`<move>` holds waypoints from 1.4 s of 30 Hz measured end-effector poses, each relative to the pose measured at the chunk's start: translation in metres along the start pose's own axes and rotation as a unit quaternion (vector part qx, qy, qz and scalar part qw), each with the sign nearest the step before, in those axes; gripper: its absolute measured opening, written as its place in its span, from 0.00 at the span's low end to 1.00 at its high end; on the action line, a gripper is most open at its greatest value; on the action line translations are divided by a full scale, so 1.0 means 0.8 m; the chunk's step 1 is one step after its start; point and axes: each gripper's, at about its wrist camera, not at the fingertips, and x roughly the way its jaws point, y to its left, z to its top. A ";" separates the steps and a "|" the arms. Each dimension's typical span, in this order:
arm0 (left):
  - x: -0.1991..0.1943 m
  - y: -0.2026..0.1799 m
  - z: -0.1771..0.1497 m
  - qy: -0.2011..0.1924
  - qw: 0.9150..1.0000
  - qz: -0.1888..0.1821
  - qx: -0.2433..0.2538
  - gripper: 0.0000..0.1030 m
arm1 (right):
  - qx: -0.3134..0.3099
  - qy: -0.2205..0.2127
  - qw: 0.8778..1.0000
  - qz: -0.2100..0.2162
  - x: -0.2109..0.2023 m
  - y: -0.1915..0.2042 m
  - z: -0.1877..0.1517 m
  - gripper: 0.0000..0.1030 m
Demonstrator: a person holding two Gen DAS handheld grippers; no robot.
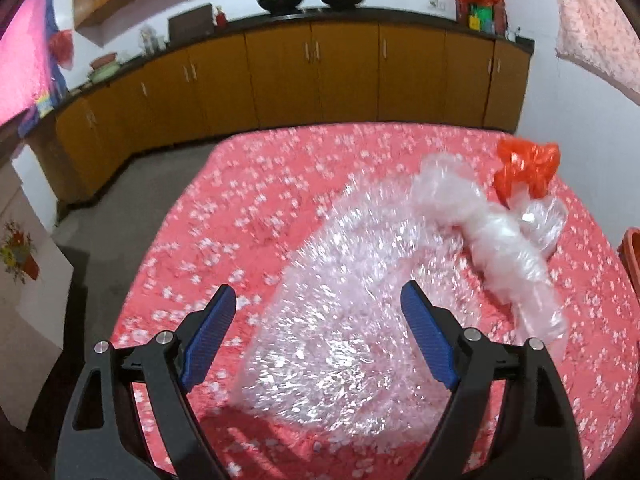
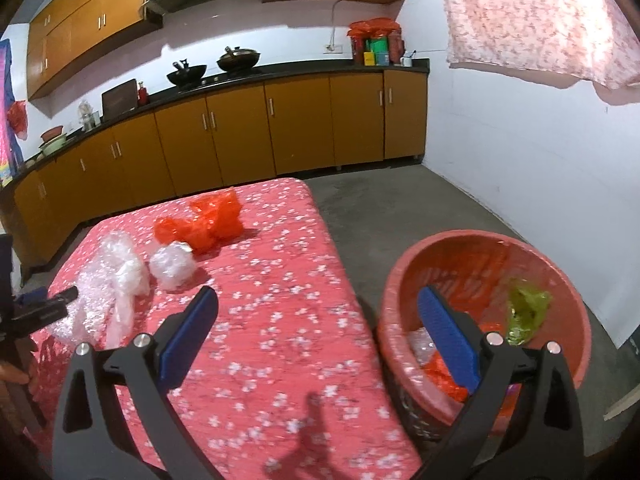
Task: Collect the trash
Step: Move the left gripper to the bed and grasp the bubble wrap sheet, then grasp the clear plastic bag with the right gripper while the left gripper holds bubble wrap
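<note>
The worktop (image 2: 280, 300), under a red cloth with white blossoms, ends at a far edge facing the orange cabinets (image 2: 240, 128), with a strip of bare grey floor (image 2: 400, 200) between them. Its right edge drops to more open floor, where a red basket (image 2: 404, 280) stands just beside the worktop. Inside the basket lie a green bag (image 2: 524, 308), some orange plastic and a clear scrap.

On the worktop, a wide sheet of bubble wrap (image 1: 340, 320) spreads from the near side toward the far right, bunching into a twisted clear roll (image 1: 508, 240). Past that sit a small clear plastic ball (image 2: 172, 266) and a crumpled orange bag (image 2: 208, 224), near the far edge.

The left claw (image 1: 318, 316) hangs spread wide above the bubble wrap, holding nothing; the sheet lies beneath and between its blue pads (image 1: 208, 340), apart from them. The right claw (image 2: 316, 328) is gaping fully, empty, straddling the worktop's right edge: one finger over the cloth, the other over the basket. The orange bag and clear ball lie farther off to its left.
</note>
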 end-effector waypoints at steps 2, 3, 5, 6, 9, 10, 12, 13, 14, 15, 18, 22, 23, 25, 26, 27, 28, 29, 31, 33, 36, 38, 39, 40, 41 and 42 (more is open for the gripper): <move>0.008 -0.003 -0.002 0.010 1.000 -0.004 0.006 0.81 | -0.004 0.002 1.000 0.001 0.003 0.007 0.002 0.95; 0.012 -0.003 -0.003 0.019 1.000 -0.010 0.006 0.81 | -0.006 0.002 1.000 0.002 0.003 0.010 0.002 0.95; 0.020 0.000 -0.003 0.032 0.999 -0.022 0.005 0.74 | -0.009 0.003 1.000 0.003 0.006 0.017 0.005 0.95; 0.022 0.001 -0.005 0.037 0.999 -0.027 0.005 0.71 | -0.010 0.004 1.000 0.004 0.007 0.020 0.005 0.95; 0.028 0.002 -0.007 0.047 0.998 -0.038 0.005 0.50 | -0.015 0.007 1.000 0.007 0.012 0.030 0.007 0.95; 0.028 0.002 -0.007 0.045 0.998 -0.038 0.005 0.42 | -0.018 0.008 1.000 0.008 0.013 0.034 0.007 0.95; 0.027 0.004 -0.007 0.041 0.998 -0.039 0.006 0.30 | -0.022 0.010 1.000 0.013 0.018 0.043 0.008 0.95; 0.027 0.004 -0.006 0.040 0.998 -0.038 0.007 0.24 | -0.024 0.011 1.000 0.015 0.020 0.047 0.008 0.95; 0.026 0.005 -0.005 0.038 0.999 -0.037 0.008 0.19 | -0.027 0.011 0.999 0.018 0.023 0.053 0.008 0.95; 0.026 0.008 -0.005 0.035 0.999 -0.033 0.009 0.17 | -0.029 0.012 0.999 0.021 0.025 0.058 0.009 0.95; 0.023 0.020 -0.003 0.026 0.999 -0.018 0.005 0.15 | -0.033 0.016 0.999 0.037 0.034 0.075 0.010 0.94; 0.022 0.043 0.002 0.016 1.000 0.005 -0.006 0.14 | -0.043 0.028 0.996 0.068 0.046 0.106 0.010 0.81; 0.022 0.047 0.003 0.013 1.000 0.010 -0.007 0.14 | -0.049 0.032 0.995 0.077 0.051 0.117 0.010 0.78; 0.018 0.060 0.005 0.005 1.000 0.019 -0.017 0.14 | -0.056 0.043 0.993 0.094 0.060 0.138 0.009 0.70; 0.014 0.064 0.004 0.002 1.000 0.022 -0.022 0.14 | -0.058 0.048 0.992 0.102 0.063 0.147 0.007 0.68; 0.013 0.071 0.006 0.000 0.999 0.024 -0.029 0.14 | -0.059 0.053 0.991 0.109 0.067 0.155 0.006 0.65; 0.012 0.077 0.006 -0.003 0.999 0.027 -0.034 0.14 | -0.060 0.060 0.989 0.120 0.072 0.167 0.005 0.62; 0.012 0.081 0.008 -0.005 0.999 0.029 -0.035 0.14 | -0.061 0.064 0.988 0.126 0.075 0.175 0.004 0.60; 0.010 0.090 0.009 -0.008 0.999 0.035 -0.038 0.14 | -0.067 0.077 0.985 0.141 0.085 0.196 0.000 0.55; 0.011 0.097 0.011 -0.010 0.998 0.038 -0.044 0.14 | -0.073 0.086 0.983 0.148 0.093 0.211 -0.003 0.52; 0.008 0.105 0.013 -0.016 0.998 0.041 -0.050 0.14 | -0.076 0.101 0.980 0.155 0.105 0.231 -0.007 0.50; 0.007 0.109 0.015 -0.019 0.998 0.040 -0.053 0.14 | -0.080 0.107 0.978 0.160 0.109 0.242 -0.008 0.50; 0.006 0.110 0.015 -0.020 0.998 0.041 -0.053 0.14 | -0.086 0.109 0.978 0.159 0.112 0.247 -0.009 0.49; 0.005 0.111 0.015 -0.022 0.998 0.040 -0.053 0.14 | -0.092 0.111 0.977 0.157 0.114 0.253 -0.010 0.48; 0.004 0.112 0.016 -0.023 0.997 0.040 -0.053 0.14 | -0.096 0.113 0.977 0.155 0.117 0.255 -0.011 0.47; 0.004 0.112 0.016 -0.024 0.997 0.040 -0.054 0.14 | -0.100 0.116 0.976 0.153 0.119 0.258 -0.012 0.45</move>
